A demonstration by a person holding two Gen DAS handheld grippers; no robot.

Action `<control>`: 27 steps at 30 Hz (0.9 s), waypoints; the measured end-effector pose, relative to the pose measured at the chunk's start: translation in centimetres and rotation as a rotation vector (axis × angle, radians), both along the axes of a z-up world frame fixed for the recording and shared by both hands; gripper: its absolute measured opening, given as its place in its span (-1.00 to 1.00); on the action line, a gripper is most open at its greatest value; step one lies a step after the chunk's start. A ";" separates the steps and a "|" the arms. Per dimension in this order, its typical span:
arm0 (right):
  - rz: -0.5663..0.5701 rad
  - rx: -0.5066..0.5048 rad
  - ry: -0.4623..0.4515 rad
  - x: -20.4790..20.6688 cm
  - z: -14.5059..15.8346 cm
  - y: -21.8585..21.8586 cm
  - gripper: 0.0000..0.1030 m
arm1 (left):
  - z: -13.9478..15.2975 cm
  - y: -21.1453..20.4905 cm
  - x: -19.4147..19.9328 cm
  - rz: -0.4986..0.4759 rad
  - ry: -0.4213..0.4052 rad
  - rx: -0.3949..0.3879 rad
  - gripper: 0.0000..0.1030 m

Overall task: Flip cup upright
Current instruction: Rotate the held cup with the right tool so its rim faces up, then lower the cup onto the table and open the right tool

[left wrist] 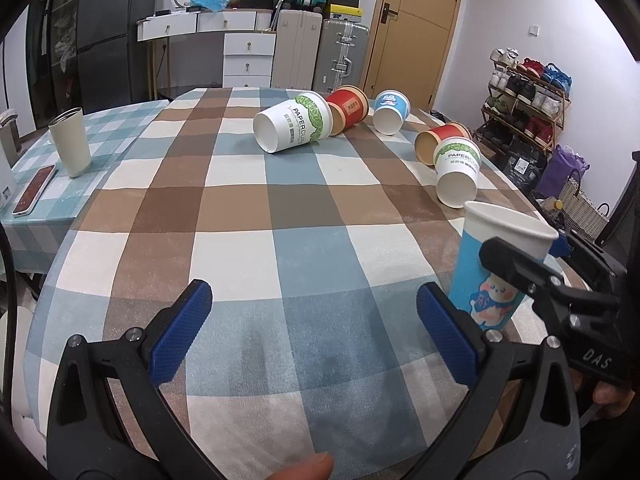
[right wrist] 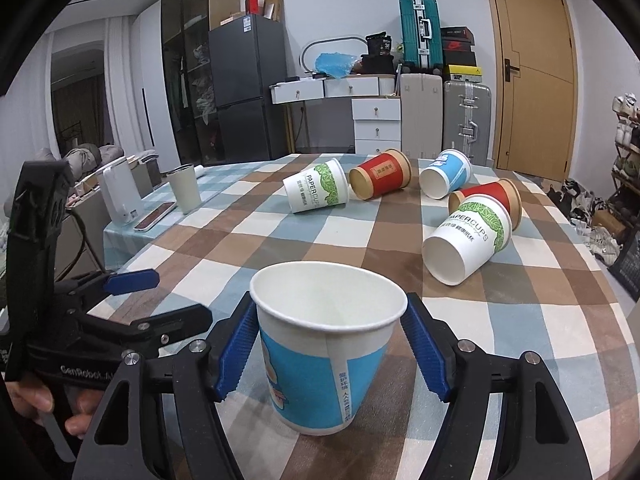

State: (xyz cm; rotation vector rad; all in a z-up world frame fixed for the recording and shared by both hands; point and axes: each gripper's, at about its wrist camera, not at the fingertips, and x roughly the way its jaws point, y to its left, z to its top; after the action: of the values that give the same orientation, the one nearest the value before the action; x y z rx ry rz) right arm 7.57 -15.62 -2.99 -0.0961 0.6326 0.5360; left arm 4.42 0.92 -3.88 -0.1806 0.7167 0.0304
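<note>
A blue paper cup (right wrist: 324, 360) stands upright on the checked tablecloth (right wrist: 340, 236), between the blue pads of my right gripper (right wrist: 332, 344), which is shut on it just below the rim. The same cup (left wrist: 492, 268) shows at the right of the left wrist view, with the right gripper's finger (left wrist: 516, 264) across it. My left gripper (left wrist: 316, 320) is open and empty over the cloth, left of that cup. Several cups lie on their sides farther back: two white and green (right wrist: 316, 192) (right wrist: 468, 240), two red (right wrist: 380, 180) (right wrist: 492, 196), one blue (right wrist: 446, 180).
A cream tumbler (left wrist: 70, 142) and a phone (left wrist: 34, 190) sit on a lower side table at the left. A white jug (right wrist: 118, 196) stands beside them. Drawers, suitcases, a fridge and a shoe rack (left wrist: 524, 100) line the room behind the table.
</note>
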 end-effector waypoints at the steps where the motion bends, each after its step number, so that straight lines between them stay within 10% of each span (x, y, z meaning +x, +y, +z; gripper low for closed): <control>1: 0.003 0.001 0.000 -0.2 -0.1 0.0 0.47 | 0.0 0.0 0.0 0.000 -0.002 0.001 0.98; 13: 0.046 0.064 -0.038 -1.2 0.6 -1.4 0.95 | 0.5 -0.5 -0.5 -0.019 -0.030 0.004 0.98; 27: 0.074 0.117 -0.109 -2.1 2.0 -3.9 1.00 | 2.1 -1.5 -1.8 -0.048 -0.125 0.028 0.98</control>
State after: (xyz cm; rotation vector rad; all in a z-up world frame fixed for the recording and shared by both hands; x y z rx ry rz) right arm 5.44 -19.56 -1.01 -0.0387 0.4917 0.6341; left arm 2.64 -0.54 -1.81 -0.1369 0.5959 -0.0167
